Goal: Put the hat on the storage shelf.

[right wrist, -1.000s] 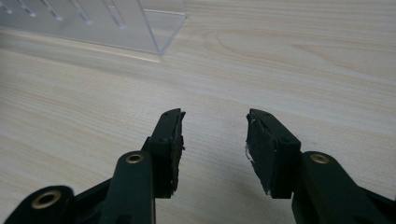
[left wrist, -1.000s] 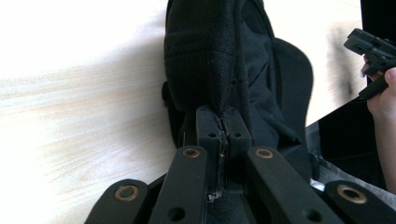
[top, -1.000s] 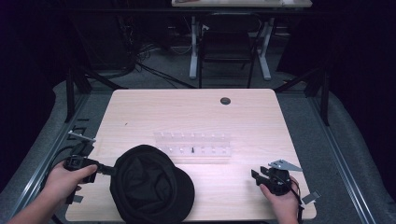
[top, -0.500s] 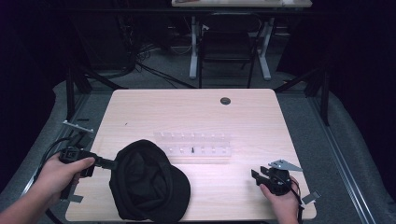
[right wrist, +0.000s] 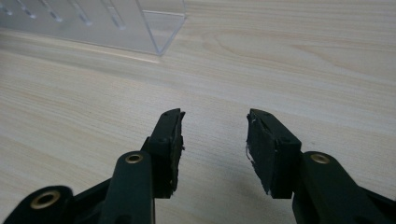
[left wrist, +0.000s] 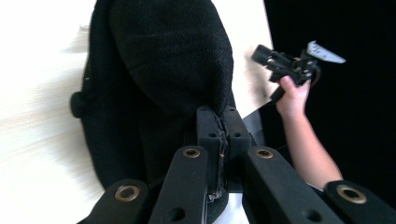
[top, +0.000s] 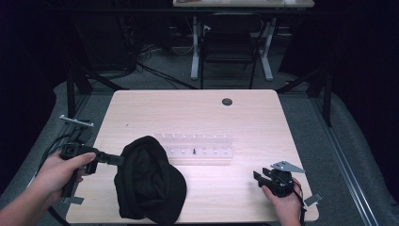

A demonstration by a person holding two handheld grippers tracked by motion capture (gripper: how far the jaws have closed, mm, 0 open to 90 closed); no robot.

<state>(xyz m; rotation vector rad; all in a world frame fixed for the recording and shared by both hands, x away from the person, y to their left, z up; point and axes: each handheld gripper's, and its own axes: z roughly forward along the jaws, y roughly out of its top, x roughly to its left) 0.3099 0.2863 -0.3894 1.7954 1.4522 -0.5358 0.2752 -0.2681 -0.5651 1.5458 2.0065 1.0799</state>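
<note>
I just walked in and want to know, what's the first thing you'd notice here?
The big black cap at the table's near left edge, pinched at its edge by the shut left tongs. Behind it lies a clear rack, and the right tongs wait open near the right corner.

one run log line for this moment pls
left gripper: shut on black cap edge | right gripper: open, empty, low over table | clear rack: mid table, untouched
</note>
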